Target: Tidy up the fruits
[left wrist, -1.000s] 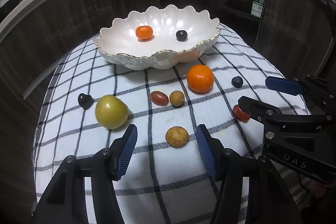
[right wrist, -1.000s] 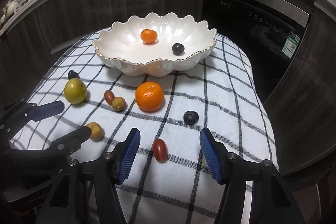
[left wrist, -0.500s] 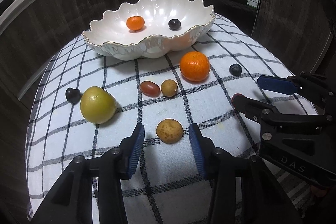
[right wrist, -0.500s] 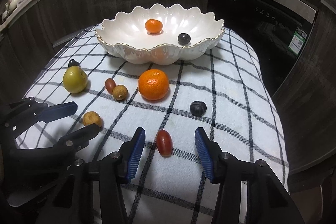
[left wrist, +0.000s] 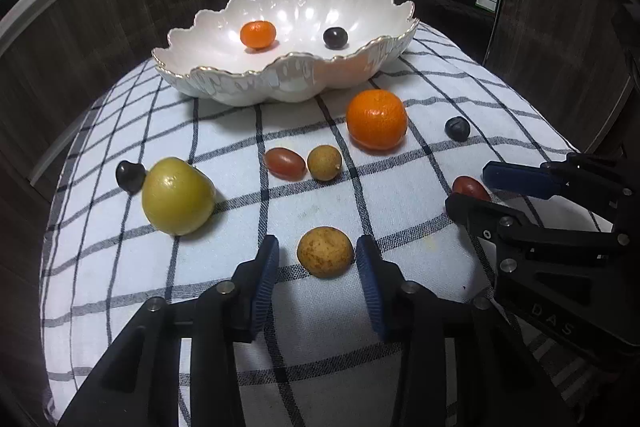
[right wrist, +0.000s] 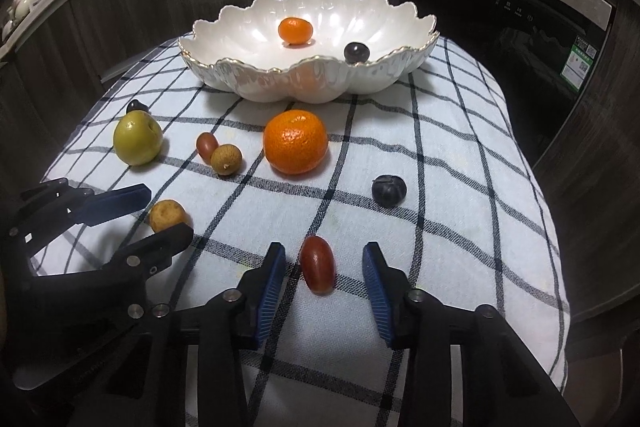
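Both grippers lowered over fruit at the near edge of the cloth; jaw gaps narrowed, nothing gripped yet.

Over the last second the left gripper (left wrist: 318, 259) has been brought down around the brown fruit (left wrist: 325, 251), and the right gripper (right wrist: 324, 273) around the red tomato (right wrist: 317, 269); on each, the pads are narrowed but a gap to the fruit remains on both sides. A double pick is judged imminent. Mid-cloth, the orange (right wrist: 296, 141), pear (left wrist: 177, 195), second tomato (left wrist: 284, 163), longan (left wrist: 324, 162) and blueberry (right wrist: 388, 190) are still loose. At the far edge, the bowl (left wrist: 280, 89) holds a mandarin (left wrist: 258, 35) and a grape (left wrist: 335, 37). The dark fruit (left wrist: 130, 176) beside the pear is shown clearly only in the left view; in the right view it is mostly hidden.
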`<state>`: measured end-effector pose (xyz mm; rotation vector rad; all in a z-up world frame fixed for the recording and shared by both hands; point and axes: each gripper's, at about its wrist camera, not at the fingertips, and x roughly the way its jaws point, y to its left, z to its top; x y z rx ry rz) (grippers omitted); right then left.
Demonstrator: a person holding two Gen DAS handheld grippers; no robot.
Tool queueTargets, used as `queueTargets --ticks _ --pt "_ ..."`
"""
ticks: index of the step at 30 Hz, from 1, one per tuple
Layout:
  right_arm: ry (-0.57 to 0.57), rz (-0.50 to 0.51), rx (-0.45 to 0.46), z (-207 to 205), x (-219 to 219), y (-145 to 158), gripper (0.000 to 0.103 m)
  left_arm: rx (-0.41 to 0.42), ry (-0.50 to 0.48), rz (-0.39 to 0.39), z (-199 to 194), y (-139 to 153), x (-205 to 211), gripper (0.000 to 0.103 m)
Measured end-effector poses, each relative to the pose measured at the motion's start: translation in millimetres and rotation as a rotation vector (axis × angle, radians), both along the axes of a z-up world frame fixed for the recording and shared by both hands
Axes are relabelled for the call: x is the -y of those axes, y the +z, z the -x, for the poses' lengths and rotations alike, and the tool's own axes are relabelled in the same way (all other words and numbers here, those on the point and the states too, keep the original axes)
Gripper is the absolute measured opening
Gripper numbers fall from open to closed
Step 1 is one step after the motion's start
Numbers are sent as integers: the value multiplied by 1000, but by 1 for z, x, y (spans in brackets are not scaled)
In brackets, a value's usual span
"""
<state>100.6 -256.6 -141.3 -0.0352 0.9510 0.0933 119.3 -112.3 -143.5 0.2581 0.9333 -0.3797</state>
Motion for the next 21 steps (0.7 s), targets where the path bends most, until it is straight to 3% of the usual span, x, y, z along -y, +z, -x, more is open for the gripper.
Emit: queueTargets --ticks 7,13,21 --pt "-1 -1 -8 -2 -1 -4 33 -20 2 26 -2 -4 -1 35" --pt "11 -10 -4 -1 -2 -4 19 -19 -4 27 -2 -4 1 29" --pt "11 -4 4 0 -3 0 19 -8 2 31 0 0 0 28"
